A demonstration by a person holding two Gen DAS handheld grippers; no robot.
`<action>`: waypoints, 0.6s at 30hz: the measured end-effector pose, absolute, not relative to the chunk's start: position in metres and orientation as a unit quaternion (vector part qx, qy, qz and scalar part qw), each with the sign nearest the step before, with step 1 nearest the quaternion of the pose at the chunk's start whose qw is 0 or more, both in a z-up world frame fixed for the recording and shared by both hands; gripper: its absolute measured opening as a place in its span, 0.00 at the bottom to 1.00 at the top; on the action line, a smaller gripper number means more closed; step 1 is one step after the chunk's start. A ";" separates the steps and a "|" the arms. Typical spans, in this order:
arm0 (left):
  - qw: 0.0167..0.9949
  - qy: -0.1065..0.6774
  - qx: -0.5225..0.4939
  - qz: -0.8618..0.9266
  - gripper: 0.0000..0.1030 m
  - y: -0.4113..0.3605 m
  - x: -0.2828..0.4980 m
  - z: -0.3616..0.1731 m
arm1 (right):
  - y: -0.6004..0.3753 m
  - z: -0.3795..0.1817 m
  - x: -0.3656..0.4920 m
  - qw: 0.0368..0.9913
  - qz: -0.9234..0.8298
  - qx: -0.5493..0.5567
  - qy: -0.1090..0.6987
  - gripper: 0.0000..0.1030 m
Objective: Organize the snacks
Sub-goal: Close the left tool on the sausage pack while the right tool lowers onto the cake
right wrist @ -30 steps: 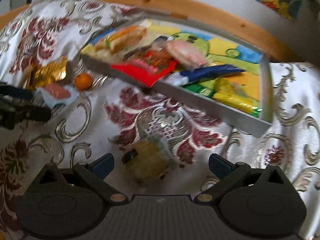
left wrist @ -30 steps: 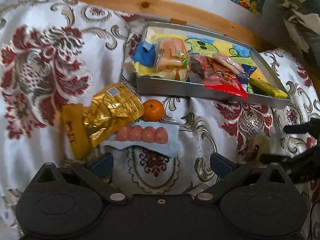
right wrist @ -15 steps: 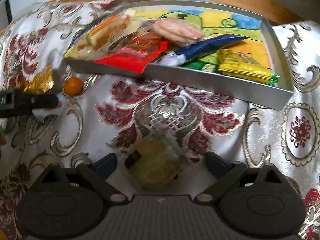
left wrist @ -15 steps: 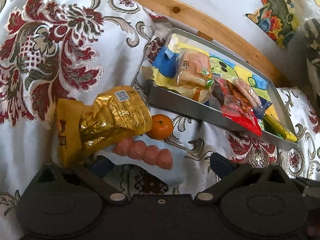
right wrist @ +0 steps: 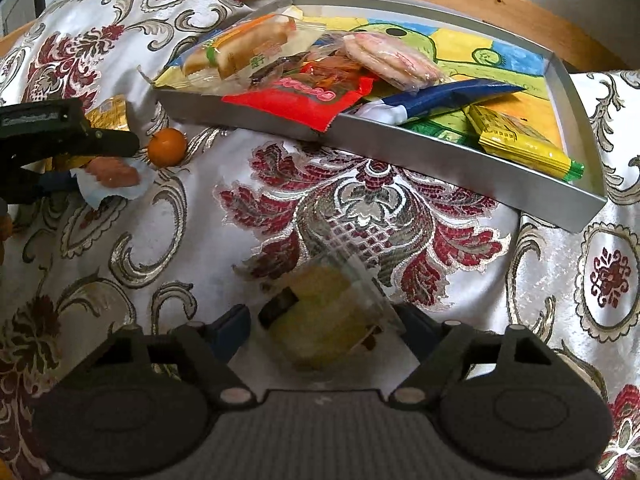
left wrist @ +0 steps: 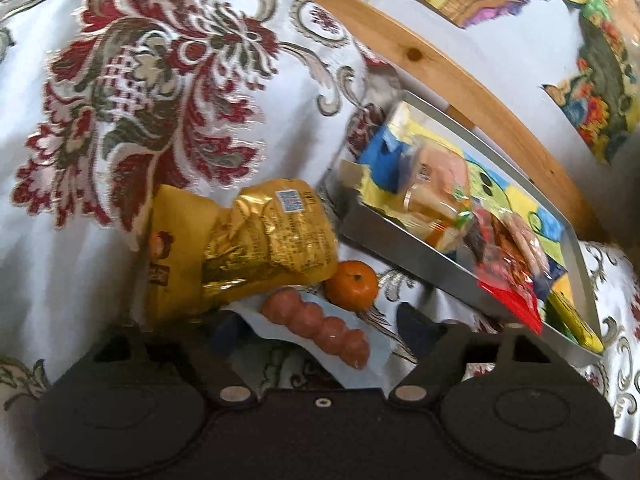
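Note:
A pack of pink sausages (left wrist: 320, 326) in a pale blue wrapper lies on the flowered cloth. My left gripper (left wrist: 320, 332) stands open with one finger on each side of it. A gold foil packet (left wrist: 260, 240) and a small orange (left wrist: 352, 284) lie just beyond. In the right wrist view a clear-wrapped yellow cake (right wrist: 320, 312) sits between the fingers of my open right gripper (right wrist: 322, 326). The silver tray (right wrist: 440, 152) behind holds several wrapped snacks. The left gripper (right wrist: 104, 164) shows at the far left, around the sausage pack (right wrist: 112, 176).
The tray (left wrist: 400, 236) rests tilted on the cloth against a wooden rail (left wrist: 440, 64). A red packet (right wrist: 304, 100) hangs over the tray's front wall. The orange (right wrist: 167, 146) lies between the tray and the left gripper. Bare patterned cloth (right wrist: 360, 208) separates the cake from the tray.
My left gripper moved forward and left until the sausage pack came between its fingers. My right gripper drew closer over the wrapped cake. Both finger gaps look slightly narrower.

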State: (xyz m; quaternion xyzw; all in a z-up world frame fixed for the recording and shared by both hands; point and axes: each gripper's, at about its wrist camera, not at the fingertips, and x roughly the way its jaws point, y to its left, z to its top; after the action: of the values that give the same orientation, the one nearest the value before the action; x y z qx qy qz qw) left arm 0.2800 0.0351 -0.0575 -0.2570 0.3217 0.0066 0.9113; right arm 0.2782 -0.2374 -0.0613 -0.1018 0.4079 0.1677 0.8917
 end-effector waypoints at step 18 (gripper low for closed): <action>0.892 0.332 -0.306 0.014 0.40 0.048 0.265 -0.057 | -0.204 -0.063 0.251 0.888 0.221 -0.178 0.362 0.69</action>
State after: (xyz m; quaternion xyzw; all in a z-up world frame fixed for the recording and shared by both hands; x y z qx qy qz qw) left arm 0.2647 0.0479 -0.0574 -0.3063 0.3320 0.0135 0.8921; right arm 0.2511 -0.2036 -0.0633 -0.1780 0.3616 0.2213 0.8880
